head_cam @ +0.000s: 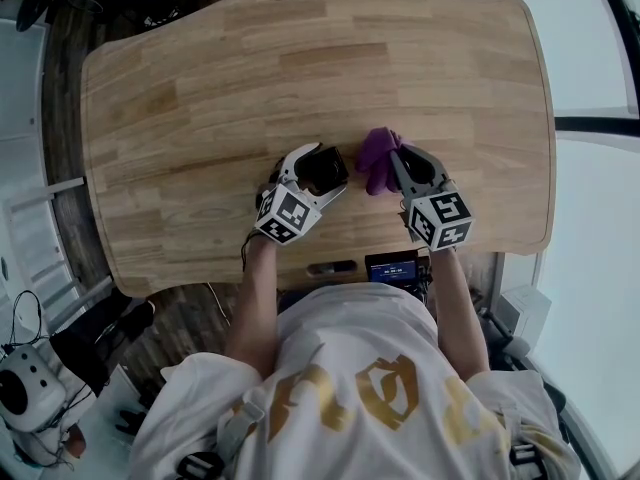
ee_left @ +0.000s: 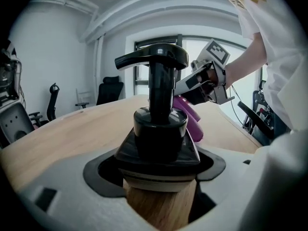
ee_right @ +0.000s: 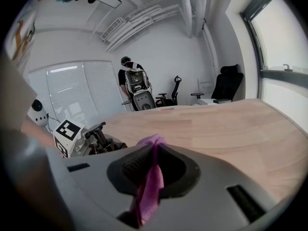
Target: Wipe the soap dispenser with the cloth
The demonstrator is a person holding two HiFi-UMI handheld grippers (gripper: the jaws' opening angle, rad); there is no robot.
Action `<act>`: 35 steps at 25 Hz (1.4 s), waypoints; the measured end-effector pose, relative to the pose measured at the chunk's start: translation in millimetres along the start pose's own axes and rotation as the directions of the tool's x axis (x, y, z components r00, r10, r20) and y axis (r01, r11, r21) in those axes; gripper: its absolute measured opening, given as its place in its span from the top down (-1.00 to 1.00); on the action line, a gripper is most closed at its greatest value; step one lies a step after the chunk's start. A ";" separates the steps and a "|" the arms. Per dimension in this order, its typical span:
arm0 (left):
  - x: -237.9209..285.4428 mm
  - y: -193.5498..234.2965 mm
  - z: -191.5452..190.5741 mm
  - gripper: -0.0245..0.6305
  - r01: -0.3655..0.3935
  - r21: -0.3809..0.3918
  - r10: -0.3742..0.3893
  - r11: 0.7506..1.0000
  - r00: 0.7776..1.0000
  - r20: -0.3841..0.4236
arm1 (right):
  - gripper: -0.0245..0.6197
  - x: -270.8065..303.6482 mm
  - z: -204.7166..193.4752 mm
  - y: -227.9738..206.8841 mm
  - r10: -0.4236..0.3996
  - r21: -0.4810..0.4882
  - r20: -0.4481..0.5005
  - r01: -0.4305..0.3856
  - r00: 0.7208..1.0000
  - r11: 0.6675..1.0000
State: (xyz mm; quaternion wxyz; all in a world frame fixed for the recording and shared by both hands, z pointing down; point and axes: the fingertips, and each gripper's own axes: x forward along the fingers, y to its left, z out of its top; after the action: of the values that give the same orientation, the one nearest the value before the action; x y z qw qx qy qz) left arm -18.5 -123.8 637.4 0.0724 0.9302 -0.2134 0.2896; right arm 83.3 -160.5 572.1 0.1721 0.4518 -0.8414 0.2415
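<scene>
Soap dispenser (ee_left: 160, 124) stands upright near the middle of the desk's (head_cam: 200, 118) near edge, its body clamped in the left tool (head_cam: 326, 172). The right tool (head_cam: 400, 163) pinches the purple cloth (head_cam: 373, 161) just to its right; contact unclear. The wipe probably needs a short leftward move.

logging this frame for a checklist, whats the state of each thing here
left tongs: shut on the soap dispenser
right tongs: shut on the cloth
soap dispenser: upright, gripped by its body
cloth: bunched, close beside the dispenser
</scene>
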 end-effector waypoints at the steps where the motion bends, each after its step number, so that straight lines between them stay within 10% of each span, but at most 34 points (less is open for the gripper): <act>1: 0.5 0.2 -0.1 -0.15 -0.005 0.002 0.005 1.000 1.000 -0.001 | 0.81 0.2 0.0 0.2 0.000 0.001 0.001 0.000 1.000 1.000; 35: -2.9 -4.2 31.3 -0.15 0.037 0.001 -0.037 0.999 0.999 0.006 | 0.81 -13.8 12.4 8.4 0.004 0.012 0.047 -0.005 0.999 1.000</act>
State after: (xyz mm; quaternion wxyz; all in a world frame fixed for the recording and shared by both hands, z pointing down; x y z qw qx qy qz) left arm -2.9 -127.1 609.9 0.0766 0.9350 -0.1962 0.2854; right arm 82.7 -154.1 552.8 0.1488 0.4566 -0.8447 0.2361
